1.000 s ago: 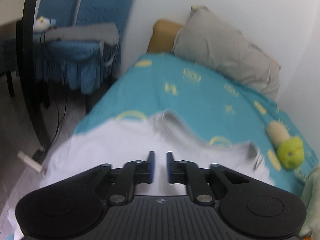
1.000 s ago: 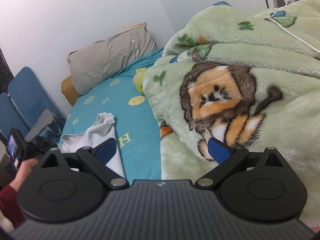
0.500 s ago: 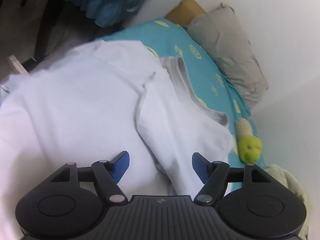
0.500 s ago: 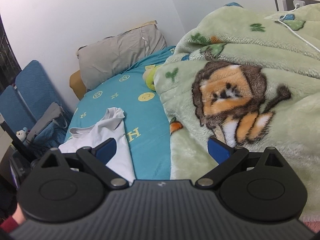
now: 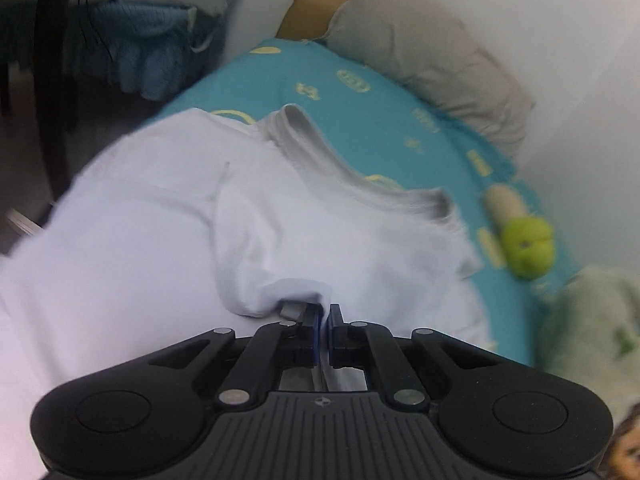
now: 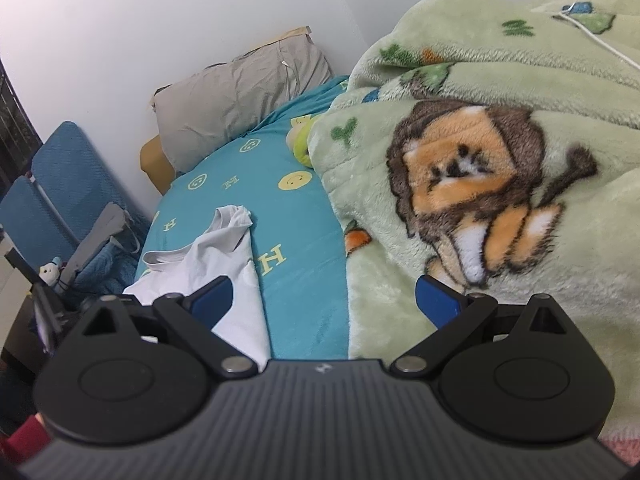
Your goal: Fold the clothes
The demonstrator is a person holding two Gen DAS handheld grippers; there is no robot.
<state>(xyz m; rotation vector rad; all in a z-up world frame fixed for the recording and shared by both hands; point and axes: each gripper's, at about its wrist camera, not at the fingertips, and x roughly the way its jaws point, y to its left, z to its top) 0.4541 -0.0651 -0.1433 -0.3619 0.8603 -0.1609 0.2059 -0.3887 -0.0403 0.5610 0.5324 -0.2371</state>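
A white T-shirt (image 5: pixel 168 224) with a grey collar lies spread over the near edge of a bed with a teal sheet (image 5: pixel 380 120). My left gripper (image 5: pixel 324 312) is shut on a bunched fold of the shirt, and cloth runs down between its blue pads. In the right wrist view the same shirt (image 6: pixel 224 256) lies crumpled at the left of the sheet (image 6: pixel 304 272). My right gripper (image 6: pixel 324 296) hovers above the bed, open wide, with nothing between its fingers.
A green fleece blanket with a lion print (image 6: pixel 480 184) covers the bed's right side. A grey pillow (image 5: pixel 432 60) leans on the white wall at the head. A yellow-green plush toy (image 5: pixel 524 248) lies by the wall. Blue chairs (image 6: pixel 52 200) stand beside the bed.
My left gripper was open above the shirt half a second ago; it has closed on a fold of it. The right gripper has drifted slightly and stays open.
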